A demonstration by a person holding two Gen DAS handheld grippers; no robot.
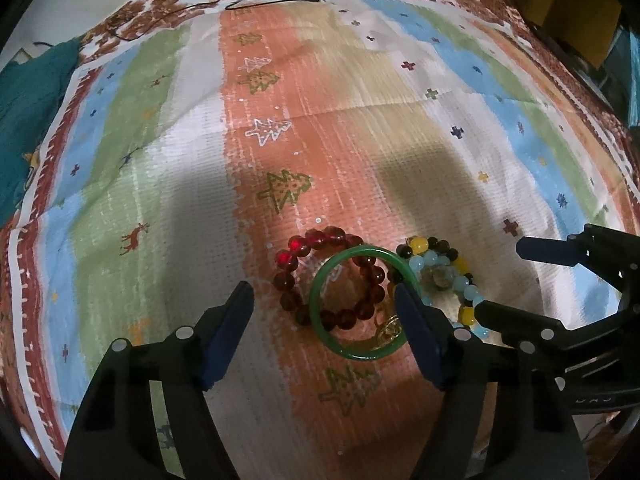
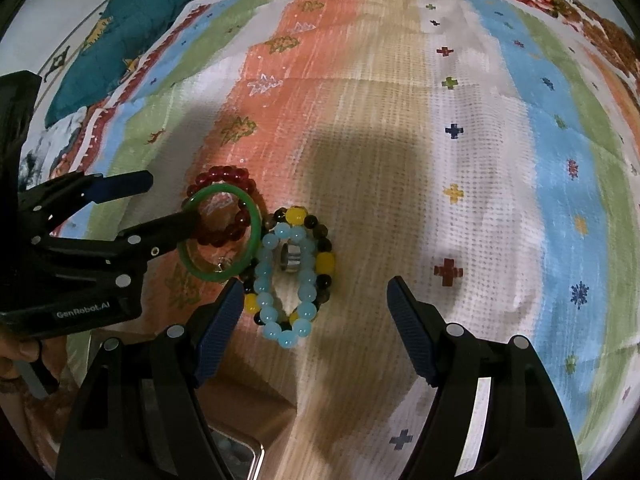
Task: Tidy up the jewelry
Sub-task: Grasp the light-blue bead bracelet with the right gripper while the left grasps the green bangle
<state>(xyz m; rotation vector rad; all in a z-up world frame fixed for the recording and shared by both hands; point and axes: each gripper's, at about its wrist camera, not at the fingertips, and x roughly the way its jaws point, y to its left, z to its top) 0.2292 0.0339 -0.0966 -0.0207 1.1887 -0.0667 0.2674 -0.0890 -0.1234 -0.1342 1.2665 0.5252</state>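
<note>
1. Left wrist view: the left gripper (image 1: pixel 324 304) hangs over the striped cloth (image 1: pixel 340 92), jaws apart and gripping nothing. Between them lie the green bangle (image 1: pixel 325 340) and the red bead bracelet (image 1: pixel 320 240), the bangle resting across the bracelet. A small gold piece (image 1: pixel 390 330) sits inside the bangle's near arc; what it is I cannot tell.
2. Same view: the right gripper (image 1: pixel 500 280) enters from the right edge, also parted, over the blue and yellow bead bracelets (image 1: pixel 460 284).
3. Right wrist view: the right gripper (image 2: pixel 316 304) is open and empty. The light blue bracelet (image 2: pixel 280 312) lies between its fingers, stacked on a yellow-and-dark bead bracelet (image 2: pixel 320 260); a metal ring (image 2: pixel 291 258) stands within them.
4. Same view: the jewelry is clustered mid-cloth, toward the near edge, pieces touching and overlapping.
5. Progress, judged: nothing is sorted yet. All pieces remain in one heap; separating and placing them is still ahead.
</note>
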